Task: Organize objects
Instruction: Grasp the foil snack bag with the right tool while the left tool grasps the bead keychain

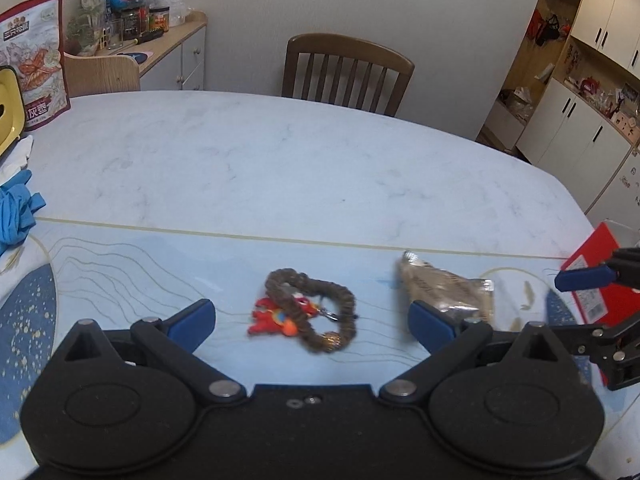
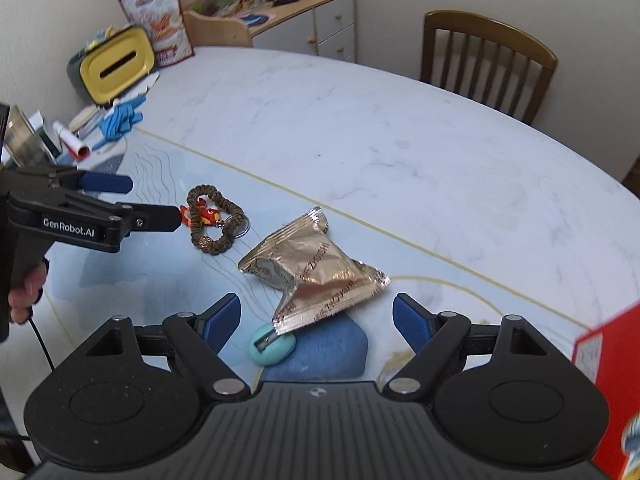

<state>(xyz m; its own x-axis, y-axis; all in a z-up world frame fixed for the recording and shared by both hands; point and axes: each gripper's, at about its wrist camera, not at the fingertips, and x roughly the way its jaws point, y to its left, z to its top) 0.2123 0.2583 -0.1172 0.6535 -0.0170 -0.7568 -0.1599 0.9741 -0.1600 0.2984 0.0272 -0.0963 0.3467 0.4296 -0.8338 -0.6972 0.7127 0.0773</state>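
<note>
A brown braided bracelet with a red charm and a key ring lies on the pale blue mat. My left gripper is open, a blue pad on each side of the bracelet. From the right wrist view the left gripper reaches in from the left, its near finger just in front of the bracelet. A crumpled gold foil packet lies right of the bracelet, one corner resting on a teal pencil sharpener. My right gripper is open just short of the packet and sharpener.
A red box stands at the mat's right edge. At the table's left are a yellow-lidded box, a snack bag, blue gloves and a tin. A wooden chair stands behind. A hand holds the left gripper's handle.
</note>
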